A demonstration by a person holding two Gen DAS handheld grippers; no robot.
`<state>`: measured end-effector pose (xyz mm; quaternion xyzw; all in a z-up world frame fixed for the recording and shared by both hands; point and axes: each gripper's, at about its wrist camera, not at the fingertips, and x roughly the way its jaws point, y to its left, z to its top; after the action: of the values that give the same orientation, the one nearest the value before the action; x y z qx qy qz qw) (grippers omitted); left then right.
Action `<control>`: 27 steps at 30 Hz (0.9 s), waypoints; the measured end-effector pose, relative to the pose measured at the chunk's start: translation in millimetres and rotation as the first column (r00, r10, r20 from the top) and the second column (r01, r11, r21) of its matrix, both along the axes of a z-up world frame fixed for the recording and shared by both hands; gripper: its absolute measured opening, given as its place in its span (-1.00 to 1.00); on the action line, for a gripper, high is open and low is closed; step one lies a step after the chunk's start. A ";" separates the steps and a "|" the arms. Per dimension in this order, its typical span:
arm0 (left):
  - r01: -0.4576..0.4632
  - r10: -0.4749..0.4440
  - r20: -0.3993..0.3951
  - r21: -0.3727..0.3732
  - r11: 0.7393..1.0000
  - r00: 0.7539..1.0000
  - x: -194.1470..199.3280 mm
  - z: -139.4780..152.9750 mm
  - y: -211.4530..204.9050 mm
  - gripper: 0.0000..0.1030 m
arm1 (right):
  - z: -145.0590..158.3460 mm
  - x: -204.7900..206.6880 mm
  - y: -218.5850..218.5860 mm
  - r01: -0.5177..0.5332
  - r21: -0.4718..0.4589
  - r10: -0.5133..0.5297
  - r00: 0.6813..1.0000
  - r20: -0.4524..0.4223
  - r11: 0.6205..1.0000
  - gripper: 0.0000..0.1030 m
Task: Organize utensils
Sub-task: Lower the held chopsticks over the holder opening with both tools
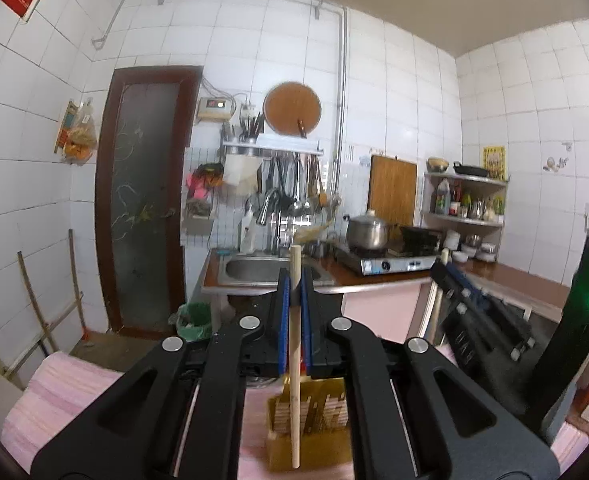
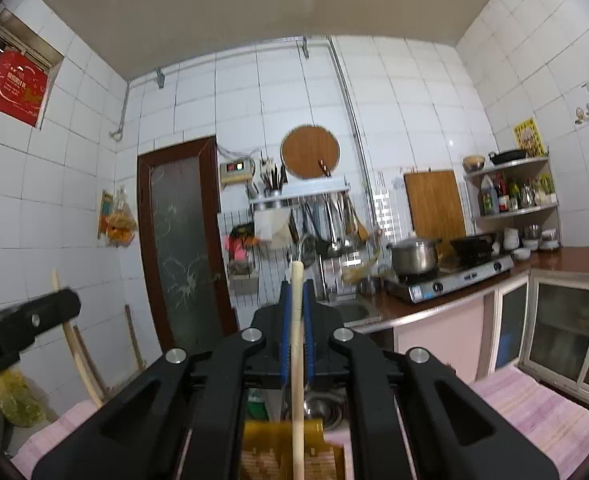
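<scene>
Pale matt wooden chopstick (image 1: 294,364), glossy white wall tiles (image 1: 278,40), shiny steel pot (image 1: 366,231), pink cloth (image 1: 54,400).

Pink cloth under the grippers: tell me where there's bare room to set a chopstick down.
Bare pink cloth lies left of the yellow holder; another bare stretch runs toward the glass-door cabinet. The far counter around the stove is crowded.

Two chopsticks (image 1: 295,360), one yellow slotted holder (image 1: 310,416), two claws, one steel pot (image 1: 366,230), two wooden boards.
</scene>
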<state>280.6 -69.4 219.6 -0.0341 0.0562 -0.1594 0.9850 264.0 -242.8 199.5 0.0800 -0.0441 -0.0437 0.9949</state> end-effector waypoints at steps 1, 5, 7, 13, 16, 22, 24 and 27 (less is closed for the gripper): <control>0.004 -0.004 0.002 -0.007 1.000 1.000 8.3 0.8 -4.5 -0.92 | -1.9 4.7 0.4 0.005 0.001 -0.005 1.000 0.015 1.000 -0.88; -0.005 0.005 0.030 0.000 1.000 1.000 33.8 -8.3 -17.4 -0.92 | -12.9 20.8 -5.1 0.018 0.021 -0.019 0.998 0.053 1.000 -0.88; -0.019 0.019 0.038 0.012 1.000 0.999 49.6 -17.5 -24.3 -0.92 | -21.3 27.7 -6.2 0.021 0.014 -0.022 0.998 0.065 1.000 -0.88; -0.042 0.042 0.001 0.015 0.999 0.999 96.2 -55.4 -34.9 -0.92 | -39.1 43.1 -5.5 0.042 -0.007 -0.041 0.996 0.074 0.999 -0.88; -0.047 0.047 -0.031 0.024 0.999 0.998 109.6 -74.4 -36.0 -0.92 | -45.7 46.5 -3.5 0.059 -0.030 -0.056 0.996 0.074 0.998 -0.89; -0.058 0.062 -0.085 0.052 0.997 0.994 116.2 -100.2 -30.6 -0.92 | -53.9 47.3 0.0 0.071 -0.080 -0.067 0.997 0.043 0.994 -0.88; -0.062 0.068 -0.096 0.062 0.996 0.993 114.6 -101.0 -28.4 -0.92 | -54.3 46.5 -0.8 0.072 -0.092 -0.071 0.997 0.018 0.993 -0.88; -0.051 0.062 -0.156 0.076 0.996 0.986 117.9 -100.1 -26.4 -0.92 | -52.9 48.9 -7.1 0.065 -0.087 -0.069 0.996 -0.047 0.994 -0.87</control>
<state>398.6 -95.8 119.4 -0.0130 0.1391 -0.1261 0.9821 313.0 -249.9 146.6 0.0346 -0.0237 -0.0772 0.9961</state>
